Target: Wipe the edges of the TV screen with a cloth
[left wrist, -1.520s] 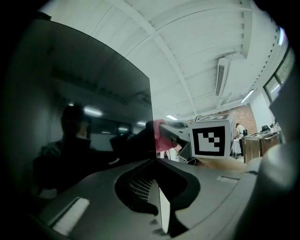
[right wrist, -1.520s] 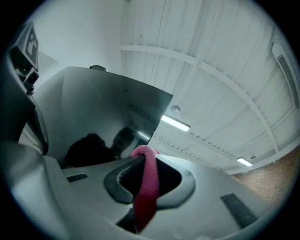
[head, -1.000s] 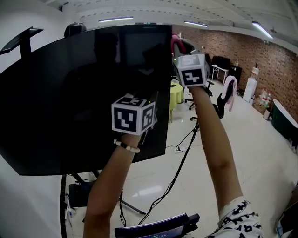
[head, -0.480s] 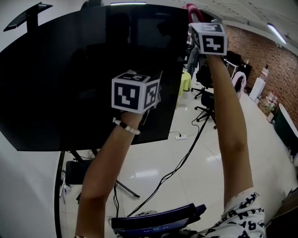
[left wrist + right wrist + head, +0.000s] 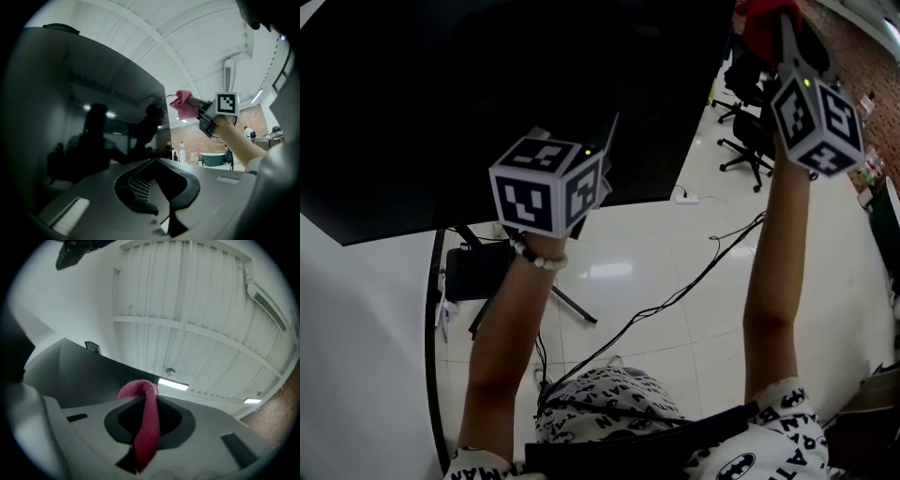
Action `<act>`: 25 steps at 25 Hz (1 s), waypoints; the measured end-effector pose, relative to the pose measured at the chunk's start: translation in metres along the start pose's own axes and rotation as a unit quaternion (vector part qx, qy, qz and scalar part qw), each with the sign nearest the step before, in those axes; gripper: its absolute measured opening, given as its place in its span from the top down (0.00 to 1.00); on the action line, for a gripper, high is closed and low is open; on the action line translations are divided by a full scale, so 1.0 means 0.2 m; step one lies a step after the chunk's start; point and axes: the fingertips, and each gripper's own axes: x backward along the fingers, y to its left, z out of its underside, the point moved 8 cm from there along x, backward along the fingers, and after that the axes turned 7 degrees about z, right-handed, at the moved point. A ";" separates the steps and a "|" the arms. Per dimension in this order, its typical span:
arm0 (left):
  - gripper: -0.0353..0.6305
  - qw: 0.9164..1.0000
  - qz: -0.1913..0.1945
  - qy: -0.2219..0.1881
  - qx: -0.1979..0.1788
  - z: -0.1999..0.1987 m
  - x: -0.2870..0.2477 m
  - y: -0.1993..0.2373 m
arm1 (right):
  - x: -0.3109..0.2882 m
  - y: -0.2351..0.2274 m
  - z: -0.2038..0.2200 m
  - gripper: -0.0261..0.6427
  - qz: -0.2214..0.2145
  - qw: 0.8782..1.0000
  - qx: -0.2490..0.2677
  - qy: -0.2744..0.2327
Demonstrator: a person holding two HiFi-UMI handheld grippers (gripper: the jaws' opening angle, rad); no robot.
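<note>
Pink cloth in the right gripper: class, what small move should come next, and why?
Probably ease the right gripper toward the TV until the cloth meets its right edge: the jaws are shut on the cloth, beside the upper corner, contact unclear.

The left gripper (image 5: 605,155) is in front of the TV screen (image 5: 469,84), at its lower right corner. The right gripper (image 5: 785,42) is higher, right of the screen's right edge, with the cloth (image 5: 757,23) between its jaws, just beside that edge. Cables (image 5: 675,300) lie on the floor below the screen. Office chairs (image 5: 748,141) stand to its right.
</note>
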 end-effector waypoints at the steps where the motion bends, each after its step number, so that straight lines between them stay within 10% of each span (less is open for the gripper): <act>1: 0.94 1.000 -0.006 0.005 0.008 0.08 0.04 0.02 | 0.10 0.06 0.07 0.88 -0.019 1.000 -0.019 0.011; 5: 0.94 0.998 -0.021 0.032 0.049 0.40 0.25 0.08 | 0.53 0.38 0.36 0.88 -0.088 0.982 -0.129 0.103; 14: 0.94 0.985 -0.077 0.096 0.125 0.95 0.75 0.30 | 1.13 1.23 0.75 0.88 -0.185 0.902 -0.238 0.308; 25: 0.94 0.975 -0.100 0.113 0.165 1.14 1.01 0.38 | 1.34 1.66 0.83 0.88 -0.233 0.854 -0.241 0.399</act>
